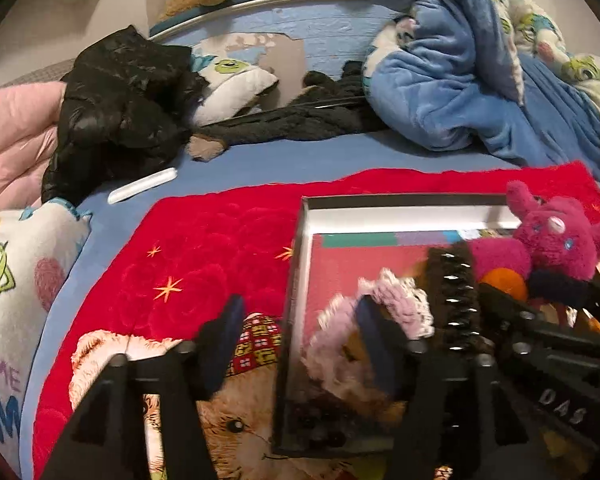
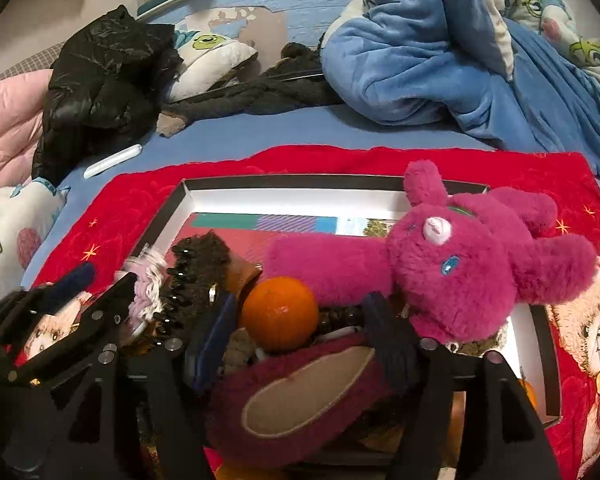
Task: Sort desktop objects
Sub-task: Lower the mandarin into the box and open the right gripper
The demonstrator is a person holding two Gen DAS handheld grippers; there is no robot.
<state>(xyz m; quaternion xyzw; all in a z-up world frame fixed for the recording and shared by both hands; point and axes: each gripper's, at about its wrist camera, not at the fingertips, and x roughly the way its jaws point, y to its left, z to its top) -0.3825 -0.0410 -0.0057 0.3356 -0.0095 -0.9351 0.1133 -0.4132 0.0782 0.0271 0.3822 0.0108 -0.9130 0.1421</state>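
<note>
Both grippers' jaws apart, gripping nothing; box [image 2: 172,216] nearly full.
Pink plush [image 2: 452,264], orange [image 2: 278,312], comb [image 1: 454,296] are boxed; little visibly remains outside.

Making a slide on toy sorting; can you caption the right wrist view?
Open right claw over a box holding a magenta plush, an orange and a maroon slipper.

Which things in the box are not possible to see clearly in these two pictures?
- Lilac knit item: left wrist view, blurred, partly behind the left hand-held gripper.
- Things under the orange: right wrist view, hidden by the maroon slipper and pink plush.
- Second orange object: right wrist view, mostly hidden behind the right hand-held gripper.
</note>
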